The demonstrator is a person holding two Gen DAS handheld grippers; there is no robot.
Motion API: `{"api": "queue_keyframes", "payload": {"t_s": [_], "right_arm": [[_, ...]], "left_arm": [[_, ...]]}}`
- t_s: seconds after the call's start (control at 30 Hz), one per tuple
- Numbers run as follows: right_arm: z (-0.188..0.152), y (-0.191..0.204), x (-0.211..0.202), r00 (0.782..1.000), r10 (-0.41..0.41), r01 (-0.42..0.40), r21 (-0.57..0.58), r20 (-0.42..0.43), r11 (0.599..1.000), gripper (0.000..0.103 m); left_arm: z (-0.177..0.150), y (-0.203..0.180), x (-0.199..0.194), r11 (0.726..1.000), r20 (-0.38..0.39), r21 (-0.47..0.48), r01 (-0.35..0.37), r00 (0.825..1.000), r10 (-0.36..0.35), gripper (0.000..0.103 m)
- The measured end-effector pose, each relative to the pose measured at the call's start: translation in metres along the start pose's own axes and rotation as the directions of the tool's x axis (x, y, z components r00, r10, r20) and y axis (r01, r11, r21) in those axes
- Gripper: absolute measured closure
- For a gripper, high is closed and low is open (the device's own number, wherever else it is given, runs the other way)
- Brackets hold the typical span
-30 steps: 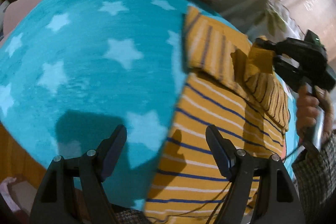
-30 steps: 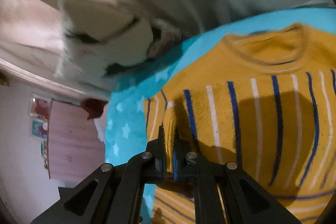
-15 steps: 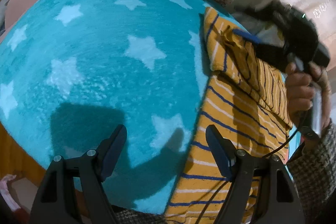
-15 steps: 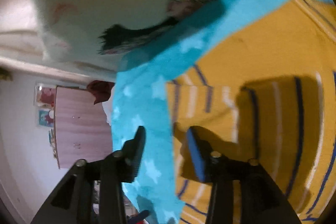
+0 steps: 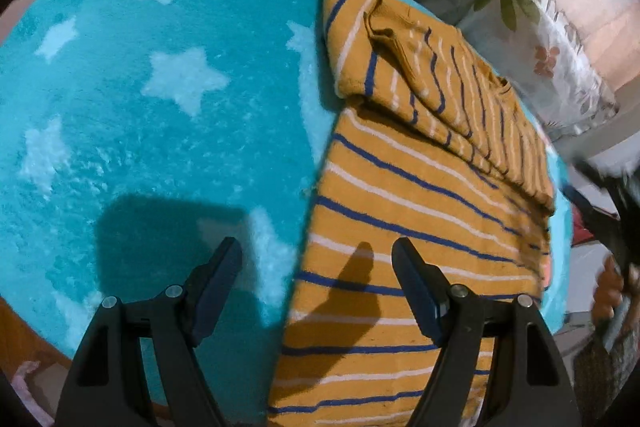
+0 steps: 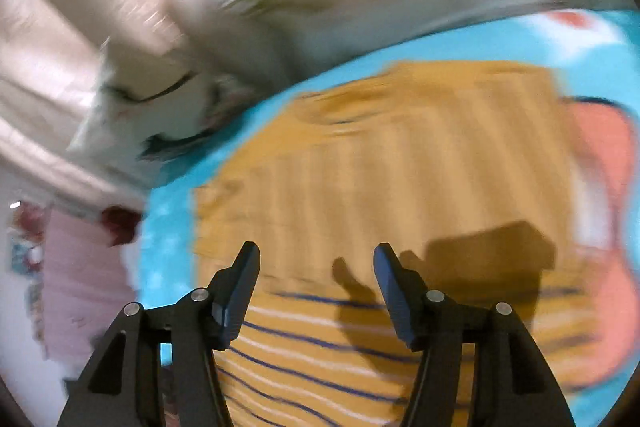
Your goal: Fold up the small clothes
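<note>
A small mustard-yellow sweater (image 5: 404, 211) with blue and white stripes lies on a turquoise star-pattern blanket (image 5: 160, 115). Its sleeve (image 5: 432, 83) is folded across the upper body. My left gripper (image 5: 316, 267) is open and empty, hovering over the sweater's left edge near the hem. My right gripper (image 6: 316, 271) is open and empty above the sweater (image 6: 380, 187); this view is blurred by motion. The right gripper also shows blurred at the right edge of the left wrist view (image 5: 612, 195).
Floral pillows (image 5: 540, 39) lie beyond the sweater at the bed's head. A white pillow with a black drawing (image 6: 152, 107) lies at the left. A pink-orange item (image 6: 600, 163) sits at the right of the sweater. The blanket's edge (image 5: 48, 327) drops off near left.
My right gripper has opened, let go of the sleeve on the sweater's body, and pulled back to the right. The left gripper stayed open and shifted slightly.
</note>
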State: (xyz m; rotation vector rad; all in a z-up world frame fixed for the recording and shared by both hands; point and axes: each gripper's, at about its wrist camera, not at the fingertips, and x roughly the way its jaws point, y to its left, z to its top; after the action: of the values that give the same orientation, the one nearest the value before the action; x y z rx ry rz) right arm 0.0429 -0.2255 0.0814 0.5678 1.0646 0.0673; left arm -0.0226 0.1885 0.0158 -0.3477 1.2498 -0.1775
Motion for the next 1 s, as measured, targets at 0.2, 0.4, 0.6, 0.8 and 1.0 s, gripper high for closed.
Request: {"api": "queue_keyframes", "payload": {"t_s": [0.2, 0.4, 0.6, 0.8, 1.0], "right_arm": [[-0.047, -0.124, -0.051, 0.994, -0.101, 0.106, 0.15, -0.044, 0.983, 0.039], [-0.09, -0.164, -0.038, 0.988, 0.15, -0.131, 0.28, -0.046, 0.951, 0.039], [-0.117, -0.154, -0.017, 0.906, 0.396, -0.342, 0.292, -0.149, 0.893, 0.039], [-0.151, -0.122, 0.001, 0.805, 0.521, -0.458, 0.261, -0.284, 0.85, 0.039], [-0.172, -0.1, 0.011, 0.74, 0.546, -0.498, 0.226, -0.392, 0.837, 0.039]], "left_arm": [[-0.008, -0.011, 0.003, 0.998, 0.022, 0.042, -0.054, 0.998, 0.053, 0.026], [-0.013, -0.009, 0.002, 1.0, 0.051, 0.024, 0.012, 0.999, -0.014, 0.027], [-0.046, -0.007, -0.006, 0.988, 0.0, -0.027, 0.152, 0.988, -0.152, 0.033], [-0.099, -0.011, -0.022, 0.988, 0.002, -0.036, 0.148, 0.989, -0.148, 0.033], [-0.131, -0.017, -0.025, 0.988, 0.001, -0.037, 0.149, 0.989, -0.149, 0.033]]}}
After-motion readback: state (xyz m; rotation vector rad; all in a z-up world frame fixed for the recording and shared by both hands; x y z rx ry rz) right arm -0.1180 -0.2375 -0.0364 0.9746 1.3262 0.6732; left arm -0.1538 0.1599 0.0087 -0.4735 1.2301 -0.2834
